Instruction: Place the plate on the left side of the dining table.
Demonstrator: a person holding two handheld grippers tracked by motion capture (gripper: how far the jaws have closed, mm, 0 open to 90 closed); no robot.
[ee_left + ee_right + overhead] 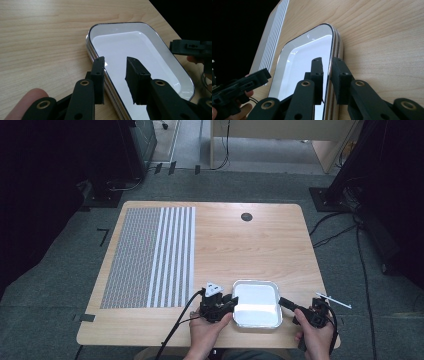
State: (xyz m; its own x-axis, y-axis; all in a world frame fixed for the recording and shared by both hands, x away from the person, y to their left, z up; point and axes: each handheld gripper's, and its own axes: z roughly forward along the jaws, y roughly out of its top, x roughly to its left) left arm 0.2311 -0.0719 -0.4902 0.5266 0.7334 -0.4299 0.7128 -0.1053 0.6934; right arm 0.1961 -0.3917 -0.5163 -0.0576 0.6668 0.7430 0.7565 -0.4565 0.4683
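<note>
A white rectangular tray (256,303) with a dark-lined rim and silvery stacked edges lies on the wooden counter (240,245) near its near edge, right of centre. The left claw (226,303), held in the person's left hand (206,330), meets the tray's left rim; in the left gripper view its jaws stand apart, one outside the rim and one over the white interior (140,50), not closed on it. The right claw (283,302), held in the right hand (314,336), reaches the tray's right rim; in the right gripper view its jaws straddle that rim (331,62) with a narrow gap, and whether they pinch it cannot be told. A striped and chequered mat (150,255) covers the counter's left part. A dark round grommet (246,216) sits near the far edge.
</note>
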